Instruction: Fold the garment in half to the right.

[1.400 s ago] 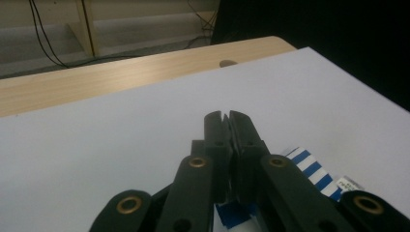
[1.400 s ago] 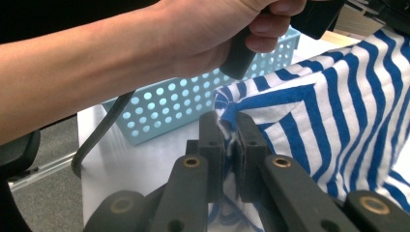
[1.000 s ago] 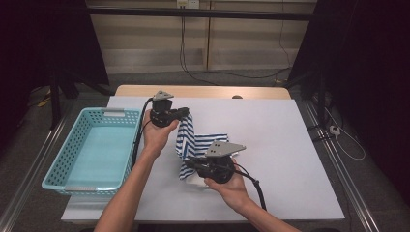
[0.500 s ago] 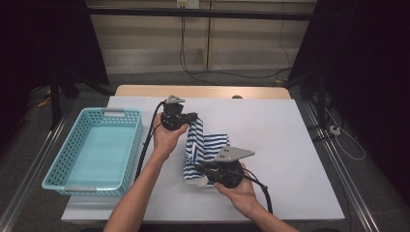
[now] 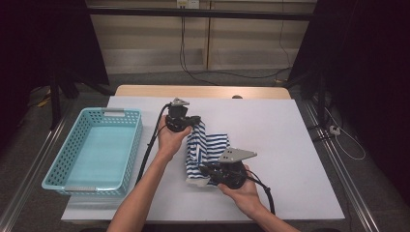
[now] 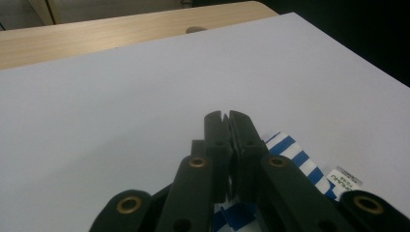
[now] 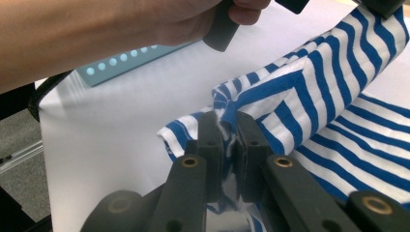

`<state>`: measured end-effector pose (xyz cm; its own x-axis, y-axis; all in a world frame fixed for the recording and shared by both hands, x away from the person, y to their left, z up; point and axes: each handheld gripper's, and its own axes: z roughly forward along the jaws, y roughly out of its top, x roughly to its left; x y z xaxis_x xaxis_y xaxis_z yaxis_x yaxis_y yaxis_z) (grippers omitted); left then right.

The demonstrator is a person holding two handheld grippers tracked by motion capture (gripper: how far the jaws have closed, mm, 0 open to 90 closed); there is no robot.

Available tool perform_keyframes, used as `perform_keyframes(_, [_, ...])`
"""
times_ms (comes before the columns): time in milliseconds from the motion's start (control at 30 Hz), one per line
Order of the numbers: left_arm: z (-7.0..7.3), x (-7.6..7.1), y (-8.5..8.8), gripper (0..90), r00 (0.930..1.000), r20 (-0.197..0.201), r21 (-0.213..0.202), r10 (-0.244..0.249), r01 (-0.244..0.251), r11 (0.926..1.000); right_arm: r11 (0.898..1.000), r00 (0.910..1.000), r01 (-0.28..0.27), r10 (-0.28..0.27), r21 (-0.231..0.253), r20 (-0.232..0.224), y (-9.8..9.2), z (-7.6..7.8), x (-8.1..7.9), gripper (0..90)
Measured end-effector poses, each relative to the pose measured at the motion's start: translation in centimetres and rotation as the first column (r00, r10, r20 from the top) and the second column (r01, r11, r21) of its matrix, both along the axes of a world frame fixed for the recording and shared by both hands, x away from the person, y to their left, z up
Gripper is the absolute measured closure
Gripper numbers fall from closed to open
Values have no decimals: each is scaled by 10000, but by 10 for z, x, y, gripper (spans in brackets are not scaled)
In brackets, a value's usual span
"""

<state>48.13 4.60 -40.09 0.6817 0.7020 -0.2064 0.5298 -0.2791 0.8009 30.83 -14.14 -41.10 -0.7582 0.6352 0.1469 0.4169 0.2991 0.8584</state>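
Observation:
A blue-and-white striped cloth [image 5: 212, 145] lies partly bunched on the white table [image 5: 290, 140]. My left gripper [image 5: 197, 122] is shut on its far end, just above the table. In the left gripper view the jaws [image 6: 228, 117] meet, with striped fabric [image 6: 290, 150] and a white label [image 6: 345, 176] beneath them. My right gripper [image 5: 203, 170] is shut on the near end. The right gripper view shows its jaws [image 7: 225, 123] pinching a fold of the cloth [image 7: 314, 82], which rises up to the right towards the other gripper.
A light blue plastic basket [image 5: 104, 112] stands on the table's left side, with nothing in it. A bare wooden strip [image 5: 203, 91] runs along the table's far edge. The white surface to the right of the cloth is open. My left hand [image 7: 96, 29] crosses the top of the right gripper view.
Both grippers have shifted a little to the right and sunk towards the table, carrying the striped cloth with them. Neither grip has altered.

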Motion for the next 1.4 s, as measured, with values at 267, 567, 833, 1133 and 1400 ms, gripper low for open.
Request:
perform_keyframes(267, [-8, 2, -3, 874, 9998, -166, 25, -91, 91, 10000, 9998, 9998, 152, -154, -124, -162, -7, -5, 1, 830])
perform_keyframes(567, [-10, 1, -7, 874, 9995, -327, -152, 24, -29, 9999, 9996, 9992, 194, -201, -189, -345, -12, -10, 1, 827])
perform_keyframes(833, [-21, 3, -13, 874, 9984, -441, 187, -354, 363, 9992, 9990, 9992, 190, -204, -415, -330, -13, -11, -1, 825])
perform_keyframes(1133, [-31, 1, -24, 873, 9964, -829, -201, -172, 156, 9997, 9974, 9983, 272, -304, -660, -489, -22, -13, -5, 815])
perform_keyframes(1400, [-34, 2, -29, 872, 9942, -1040, -239, -263, 239, 9994, 9974, 9977, 319, -356, -648, -577, -24, -14, -6, 767])
